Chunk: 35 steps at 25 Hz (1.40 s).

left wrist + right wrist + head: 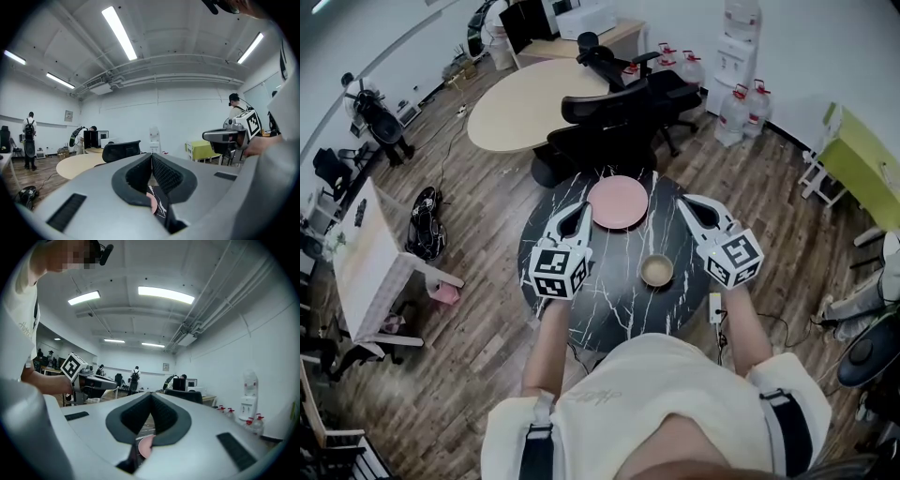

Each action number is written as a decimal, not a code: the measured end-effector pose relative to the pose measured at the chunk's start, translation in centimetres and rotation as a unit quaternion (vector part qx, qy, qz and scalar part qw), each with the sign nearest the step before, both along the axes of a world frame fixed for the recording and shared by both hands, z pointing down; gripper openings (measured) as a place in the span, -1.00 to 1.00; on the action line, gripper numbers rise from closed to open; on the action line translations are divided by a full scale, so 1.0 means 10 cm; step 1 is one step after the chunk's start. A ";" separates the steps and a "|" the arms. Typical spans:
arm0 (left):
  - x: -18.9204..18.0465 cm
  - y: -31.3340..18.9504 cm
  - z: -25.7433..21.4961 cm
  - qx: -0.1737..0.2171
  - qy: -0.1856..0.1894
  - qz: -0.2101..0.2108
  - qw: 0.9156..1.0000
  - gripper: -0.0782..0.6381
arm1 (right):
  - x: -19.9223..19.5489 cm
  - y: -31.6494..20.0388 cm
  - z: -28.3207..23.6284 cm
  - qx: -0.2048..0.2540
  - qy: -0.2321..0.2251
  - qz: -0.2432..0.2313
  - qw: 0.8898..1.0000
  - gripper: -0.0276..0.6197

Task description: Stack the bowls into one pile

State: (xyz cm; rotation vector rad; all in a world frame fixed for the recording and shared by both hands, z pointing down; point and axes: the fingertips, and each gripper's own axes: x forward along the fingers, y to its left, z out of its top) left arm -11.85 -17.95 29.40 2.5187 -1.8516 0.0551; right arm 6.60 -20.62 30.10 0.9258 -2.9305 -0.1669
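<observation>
A round black marble table (609, 309) carries a wide pink bowl (617, 202) at its far side and a small beige bowl (656, 270) nearer me, the two apart. My left gripper (579, 210) hovers above the table just left of the pink bowl, shut and empty. On the other side of that bowl, my right gripper (685, 201) is held up the same way, shut with nothing in it. In the left gripper view the jaws (151, 157) meet, with a sliver of the pink bowl (152, 202) below. The right gripper view shows closed jaws (151, 397) over the pink bowl (144, 446).
Black office chairs (619, 117) stand right behind the table, with a beige oval table (525, 98) beyond. Water jugs (736, 108) line the far wall. A green table (862, 164) is at the right, a white table (361, 258) at the left. A small white item (715, 306) sits by the table's right edge.
</observation>
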 end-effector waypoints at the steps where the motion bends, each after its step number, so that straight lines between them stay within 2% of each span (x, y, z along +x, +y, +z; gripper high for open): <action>1: 0.00 -0.01 0.01 0.000 -0.002 0.000 1.000 -0.72 | 0.00 0.00 0.01 -0.001 -0.001 -0.001 1.000 -0.89; 8: 0.01 -0.03 0.13 -0.012 -0.001 0.000 1.000 -0.72 | -0.03 0.02 0.15 -0.028 -0.007 -0.001 1.000 -0.89; 19: 0.01 -0.05 0.32 -0.034 -0.004 -0.004 0.999 -0.72 | 0.05 -0.03 0.34 -0.042 -0.001 0.005 0.999 -0.89; 28: -0.02 -0.03 0.38 -0.048 0.028 0.002 0.998 -0.72 | 0.04 -0.02 0.34 -0.048 0.005 0.005 0.999 -0.89; 35: -0.06 -0.05 0.42 -0.054 0.030 -0.001 0.998 -0.72 | 0.03 -0.04 0.34 -0.045 0.006 0.005 0.999 -0.89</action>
